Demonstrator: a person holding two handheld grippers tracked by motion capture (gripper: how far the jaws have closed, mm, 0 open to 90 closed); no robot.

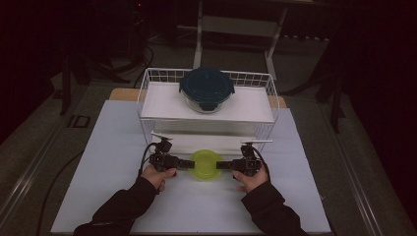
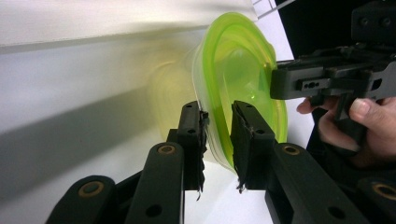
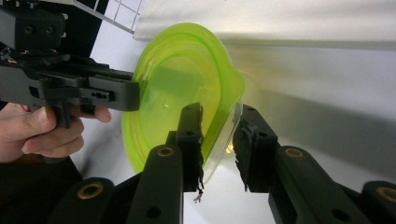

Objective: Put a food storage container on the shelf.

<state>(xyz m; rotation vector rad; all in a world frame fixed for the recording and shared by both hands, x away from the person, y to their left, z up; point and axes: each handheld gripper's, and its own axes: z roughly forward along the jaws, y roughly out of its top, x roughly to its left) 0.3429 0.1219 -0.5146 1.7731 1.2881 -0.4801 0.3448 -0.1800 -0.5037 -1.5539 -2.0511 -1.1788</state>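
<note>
Centre-bottom of high view: left tongs [image 1: 185, 163] and right tongs [image 1: 221, 165] clamp green bowl [image 1: 205, 165] rim; grasp step, next lift level together.

- Left gripper [image 1: 187, 163] lies level, pointing right, its jaws nearly closed.
- Right gripper [image 1: 219, 165] lies level, pointing left, jaws likewise narrowed.
- Both forearms reach in from below.

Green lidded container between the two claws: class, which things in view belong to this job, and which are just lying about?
In the job:
- green lidded container
- left claw, jaws at its rim
- right claw, jaws at the opposite rim

Lying about:
- dark-lidded glass container, up on the wire rack
- white table
</note>
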